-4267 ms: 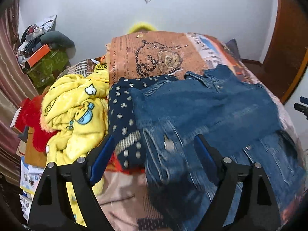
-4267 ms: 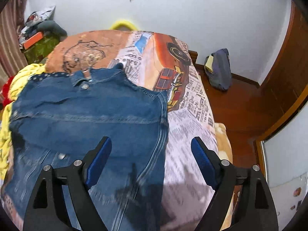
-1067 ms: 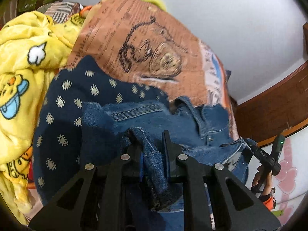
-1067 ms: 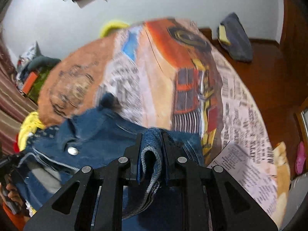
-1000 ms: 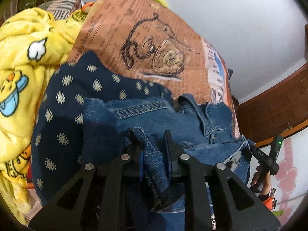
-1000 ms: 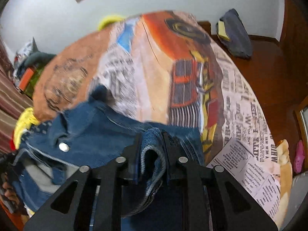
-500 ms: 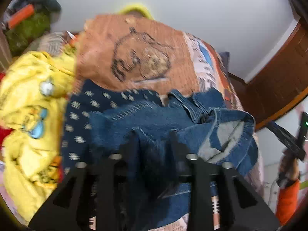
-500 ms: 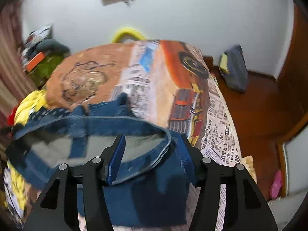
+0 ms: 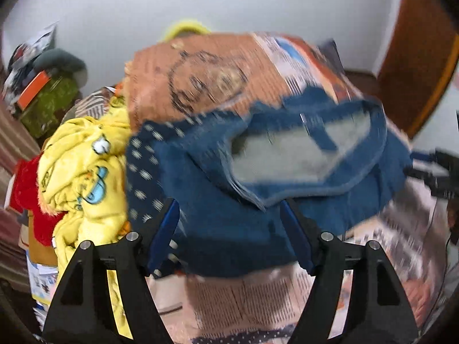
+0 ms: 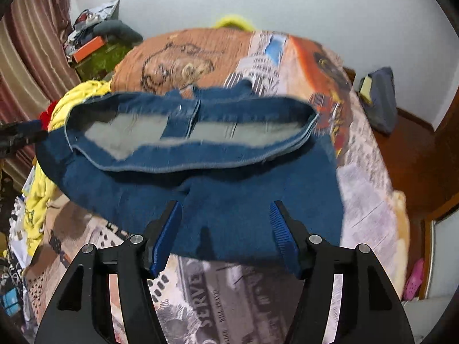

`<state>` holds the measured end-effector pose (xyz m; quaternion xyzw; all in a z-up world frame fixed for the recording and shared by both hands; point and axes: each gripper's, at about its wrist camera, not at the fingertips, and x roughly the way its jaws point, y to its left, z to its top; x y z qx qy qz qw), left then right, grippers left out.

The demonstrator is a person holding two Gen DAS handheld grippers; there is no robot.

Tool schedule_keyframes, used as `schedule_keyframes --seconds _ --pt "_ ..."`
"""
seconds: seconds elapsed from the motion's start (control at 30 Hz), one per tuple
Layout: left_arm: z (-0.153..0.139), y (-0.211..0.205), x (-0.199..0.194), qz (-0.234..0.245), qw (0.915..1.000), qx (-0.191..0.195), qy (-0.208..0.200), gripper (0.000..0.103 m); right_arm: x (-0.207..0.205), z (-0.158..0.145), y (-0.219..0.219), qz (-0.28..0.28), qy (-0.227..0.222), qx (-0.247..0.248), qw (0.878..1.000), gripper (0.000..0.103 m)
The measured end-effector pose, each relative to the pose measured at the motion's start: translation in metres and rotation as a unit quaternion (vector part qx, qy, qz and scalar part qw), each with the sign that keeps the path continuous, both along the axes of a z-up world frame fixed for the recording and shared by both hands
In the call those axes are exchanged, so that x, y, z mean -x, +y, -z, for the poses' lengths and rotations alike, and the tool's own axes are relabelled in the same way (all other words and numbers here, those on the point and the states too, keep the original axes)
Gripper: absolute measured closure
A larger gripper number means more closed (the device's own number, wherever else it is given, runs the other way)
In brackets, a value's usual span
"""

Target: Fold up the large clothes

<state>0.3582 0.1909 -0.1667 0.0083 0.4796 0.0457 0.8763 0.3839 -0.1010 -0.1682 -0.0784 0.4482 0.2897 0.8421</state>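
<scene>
A: So, grippers?
B: Left gripper & right gripper — jaws have just been opening, both spread wide, nothing pinched btwn pads.
A: Denim jacket?
B: Folded over on the printed bedspread, lining up, just ahead of both grippers — yellow blanket beside it.

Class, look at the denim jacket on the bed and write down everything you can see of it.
The denim jacket is dark blue, heavy-looking cloth with pale stitched seams. It lies folded over on the printed bedspread, its hem turned back to show grey lining. Its left edge overlaps a navy dotted garment beside a yellow blanket. Both grippers' jaws have just been opening; the left gripper and right gripper stand open above it, gripping nothing. The image is motion-blurred.
</scene>
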Motion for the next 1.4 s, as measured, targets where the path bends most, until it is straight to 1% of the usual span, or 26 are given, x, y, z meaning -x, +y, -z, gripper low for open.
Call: schedule_keyframes --seconds 0.03,0.07,0.13,0.17,0.23,0.3,0.4,0.5,0.6,0.67,0.7,0.77,0.8,0.87,0.9,0.97,1.03,1.07,1.1,1.13,1.2,1.27,1.33,1.4 --pt "0.008 -0.01 0.001 0.007 0.9998 -0.02 0.006 0.027 0.001 0.003 0.0 -0.001 0.003 0.0 1.0 0.043" --pt "0.012 -0.017 0.002 0.01 0.9991 -0.041 0.002 0.02 0.002 0.008 0.002 -0.001 0.008 0.0 1.0 0.043" --pt "0.021 -0.036 0.003 0.017 0.9946 -0.101 -0.018 0.015 0.0 0.015 0.004 0.0 0.016 0.001 1.0 0.043" --pt "0.024 -0.042 0.002 0.019 0.9921 -0.122 -0.022 0.013 -0.002 0.018 0.005 0.001 0.02 0.0 1.0 0.043" --pt "0.035 -0.053 -0.006 0.022 0.9866 -0.16 -0.021 0.013 -0.006 0.023 0.008 0.003 0.024 -0.002 1.0 0.043" --pt "0.048 -0.055 -0.019 0.021 0.9834 -0.18 -0.01 0.013 -0.013 0.027 0.01 0.008 0.027 -0.001 1.0 0.043" --pt "0.062 -0.045 -0.039 0.005 0.9814 -0.192 0.007 0.012 -0.026 0.032 0.014 0.014 0.031 -0.008 0.999 0.043" --pt "0.057 -0.023 -0.06 -0.028 0.9859 -0.165 0.009 0.012 -0.039 0.034 0.019 0.017 0.03 -0.016 0.999 0.043" --pt "0.046 0.003 -0.085 -0.058 0.9916 -0.115 0.009 0.012 -0.055 0.034 0.027 0.017 0.022 -0.015 1.0 0.043" --pt "0.04 0.025 -0.106 -0.089 0.9934 -0.069 0.021 0.012 -0.073 0.032 0.034 0.02 0.016 -0.014 1.0 0.043" --pt "0.037 0.031 -0.113 -0.096 0.9939 -0.047 0.026 0.012 -0.081 0.032 0.036 0.023 0.015 -0.012 1.0 0.043" --pt "0.03 0.052 -0.13 -0.118 0.9924 0.008 0.033 0.012 -0.102 0.031 0.043 0.028 0.013 -0.007 1.0 0.043" --pt "0.027 0.059 -0.136 -0.126 0.9912 0.021 0.034 0.012 -0.113 0.03 0.047 0.035 0.01 -0.003 0.999 0.043" --pt "0.021 0.071 -0.145 -0.145 0.9889 0.02 0.029 0.012 -0.127 0.028 0.048 0.056 -0.001 0.007 0.998 0.043" --pt "0.017 0.077 -0.149 -0.15 0.9882 0.016 0.025 0.012 -0.135 0.025 0.048 0.075 -0.014 0.017 0.997 0.043" --pt "0.005 0.089 -0.153 -0.169 0.9856 0.006 0.009 0.012 -0.143 0.019 0.042 0.105 -0.027 0.018 0.994 0.043" --pt "-0.007 0.101 -0.148 -0.19 0.9816 0.005 -0.009 0.012 -0.144 0.012 0.031 0.118 -0.015 -0.009 0.993 0.043" --pt "-0.012 0.107 -0.143 -0.192 0.9812 0.016 -0.018 0.012 -0.143 0.008 0.025 0.116 -0.007 -0.028 0.993 0.043" --pt "-0.016 0.114 -0.137 -0.19 0.9811 0.025 -0.026 0.012 -0.138 0.005 0.019 0.114 -0.003 -0.042 0.993 0.043" --pt "-0.019 0.118 -0.133 -0.189 0.9812 0.026 -0.029 0.012 -0.135 0.003 0.016 0.116 -0.004 -0.044 0.992 0.043" --pt "-0.02 0.121 -0.124 -0.181 0.9828 0.02 -0.029 0.012 -0.122 0.001 0.01 0.104 -0.004 -0.036 0.994 0.043" --pt "-0.013 0.119 -0.116 -0.157 0.9874 0.017 -0.013 0.012 -0.111 0.002 0.006 0.092 -0.004 -0.025 0.995 0.043" --pt "-0.004 0.114 -0.11 -0.132 0.9911 0.017 0.004 0.012 -0.101 0.007 0.003 0.081 -0.006 -0.004 0.997 0.043" --pt "0.007 0.105 -0.102 -0.109 0.9935 0.026 0.021 0.012 -0.091 0.013 0.001 0.073 -0.006 0.015 0.997 0.043"
